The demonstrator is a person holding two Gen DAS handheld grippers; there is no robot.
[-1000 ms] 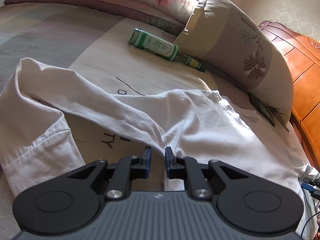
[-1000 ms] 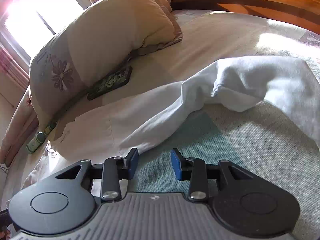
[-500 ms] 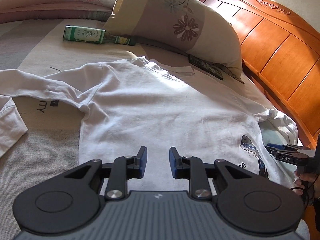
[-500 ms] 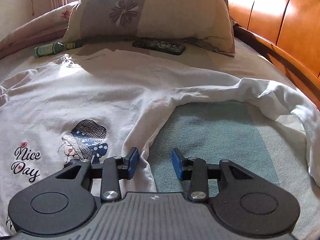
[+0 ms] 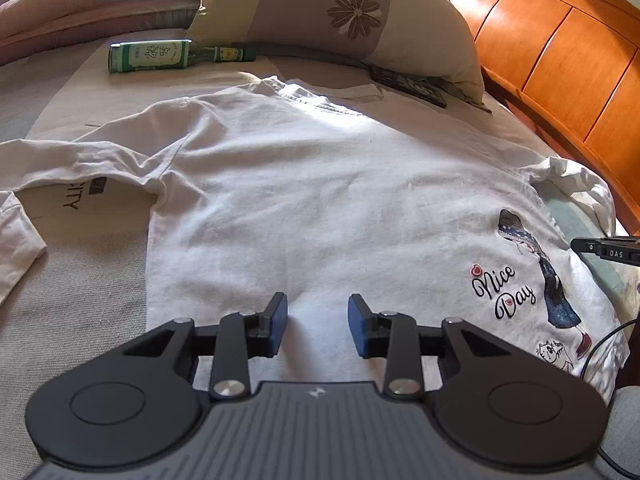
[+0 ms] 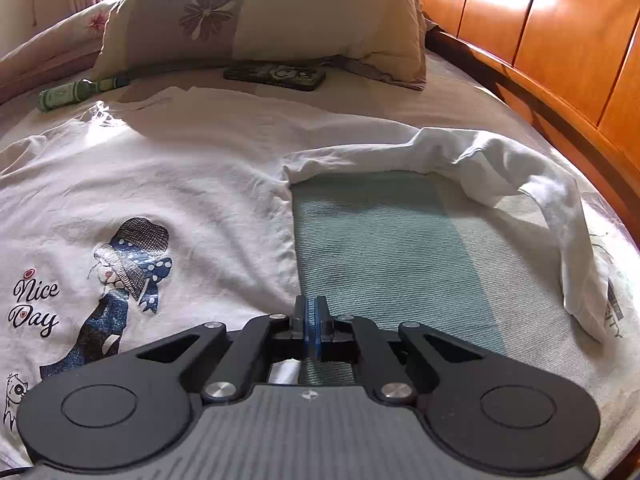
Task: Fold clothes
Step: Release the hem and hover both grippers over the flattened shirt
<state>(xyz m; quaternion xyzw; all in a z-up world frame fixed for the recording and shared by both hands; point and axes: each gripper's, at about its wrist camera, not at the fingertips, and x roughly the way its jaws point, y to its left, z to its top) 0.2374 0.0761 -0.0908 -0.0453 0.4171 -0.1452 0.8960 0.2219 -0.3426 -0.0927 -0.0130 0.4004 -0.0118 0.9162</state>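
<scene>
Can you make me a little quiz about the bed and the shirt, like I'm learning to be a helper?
1. True or false: the left gripper is open above the white shirt.
2. What lies beside the pillow? A) a green bottle B) a red ball C) a shoe
3. Fill in: the words printed on the shirt say "Nice ___".

Key: 1 true. 2 A. 3 Day. The right gripper is shut at the shirt's side edge; whether it pinches the cloth is unclear.
</scene>
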